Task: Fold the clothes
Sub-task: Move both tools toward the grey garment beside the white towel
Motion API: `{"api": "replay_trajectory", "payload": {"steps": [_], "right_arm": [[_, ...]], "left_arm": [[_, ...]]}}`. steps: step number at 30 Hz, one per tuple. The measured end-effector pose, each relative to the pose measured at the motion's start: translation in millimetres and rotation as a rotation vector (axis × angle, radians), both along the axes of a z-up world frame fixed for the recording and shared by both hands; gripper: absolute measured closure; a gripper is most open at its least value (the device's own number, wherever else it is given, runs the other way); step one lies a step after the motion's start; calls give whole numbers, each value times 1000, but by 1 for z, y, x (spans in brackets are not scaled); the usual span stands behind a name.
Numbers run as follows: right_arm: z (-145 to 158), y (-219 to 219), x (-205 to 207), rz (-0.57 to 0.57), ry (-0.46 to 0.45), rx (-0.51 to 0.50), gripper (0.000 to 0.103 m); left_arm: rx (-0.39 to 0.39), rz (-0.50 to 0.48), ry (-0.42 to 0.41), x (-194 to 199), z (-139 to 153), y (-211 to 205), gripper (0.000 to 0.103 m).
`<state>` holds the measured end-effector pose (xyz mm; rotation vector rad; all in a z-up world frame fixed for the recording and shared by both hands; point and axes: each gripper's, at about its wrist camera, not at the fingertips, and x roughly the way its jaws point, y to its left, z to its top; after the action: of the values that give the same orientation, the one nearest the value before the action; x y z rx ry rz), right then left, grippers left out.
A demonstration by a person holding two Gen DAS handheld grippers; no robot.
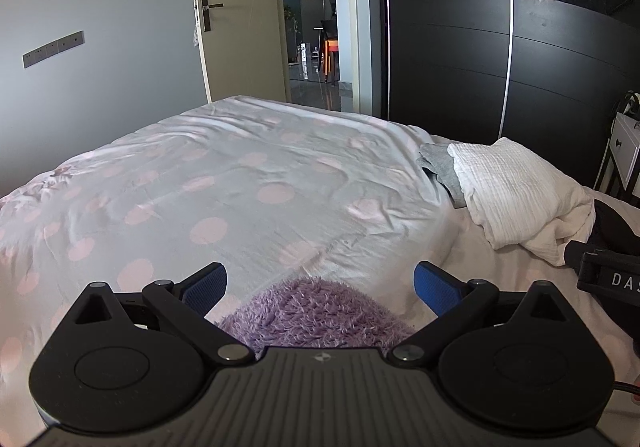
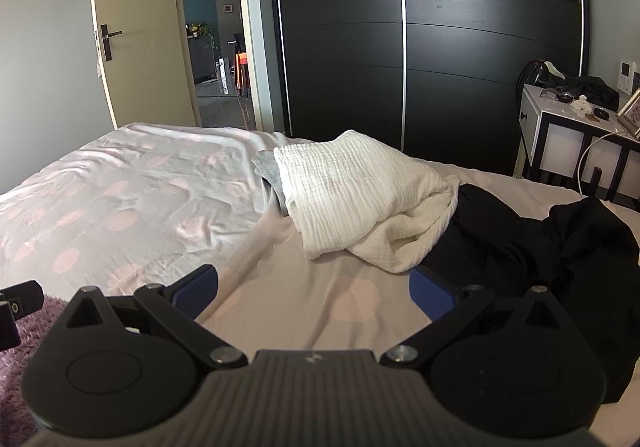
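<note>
Handling, judged by look only: the fluffy lilac shag-pile garment (image 1: 316, 311) sat right under your left gripper (image 1: 320, 287), at the near edge of the bed. It looked soft, light and thick-napped; you would likely get a sure bite anywhere, but a pinch on the pile alone could slip, so a seam or hem was the place to take it. No hem showed in either view.

The crinkled white muslin garment (image 2: 352, 199) lay bunched to the right, far of both grippers. It looked thin, limp and light, and would probably drape and drag. Its near loose corner looked the easiest hold.

The black smooth-fabric garment (image 2: 552, 247) lay crumpled at near right, touching the white one and just beside your right gripper (image 2: 314, 291). It read as slick; you would have wanted a deep fold in the pads. A grey knit piece (image 2: 268, 171) poked out from under the white garment's far left side.

Jaws: both grippers stood spread fully wide, blue pads (image 1: 434, 289) apart, nothing held. The lilac pile lay between and below the left jaws without touching the pads. The right jaws framed only bare pink sheet (image 2: 280, 307).

Bedding: the pale quilt with pink polka dots (image 1: 240, 187) covered the left of the bed, rumpled.
</note>
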<state>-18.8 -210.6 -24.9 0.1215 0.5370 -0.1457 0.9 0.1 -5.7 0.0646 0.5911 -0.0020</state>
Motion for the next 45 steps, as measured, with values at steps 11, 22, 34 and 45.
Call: {"api": "replay_trajectory", "payload": {"steps": [11, 22, 34, 45], "right_arm": [[4, -4, -3, -14, -6, -3, 0], [8, -25, -7, -79, -3, -2, 1], [-3, -54, -2, -150, 40, 22, 1], [-16, -70, 11, -167, 69, 30, 1]], "left_arm": [[30, -30, -21, 0, 8, -12, 1], [11, -130, -26, 15, 12, -51, 1], [17, -182, 24, 37, -3, -86, 1], [38, -213, 88, 56, -22, -107, 1]]}}
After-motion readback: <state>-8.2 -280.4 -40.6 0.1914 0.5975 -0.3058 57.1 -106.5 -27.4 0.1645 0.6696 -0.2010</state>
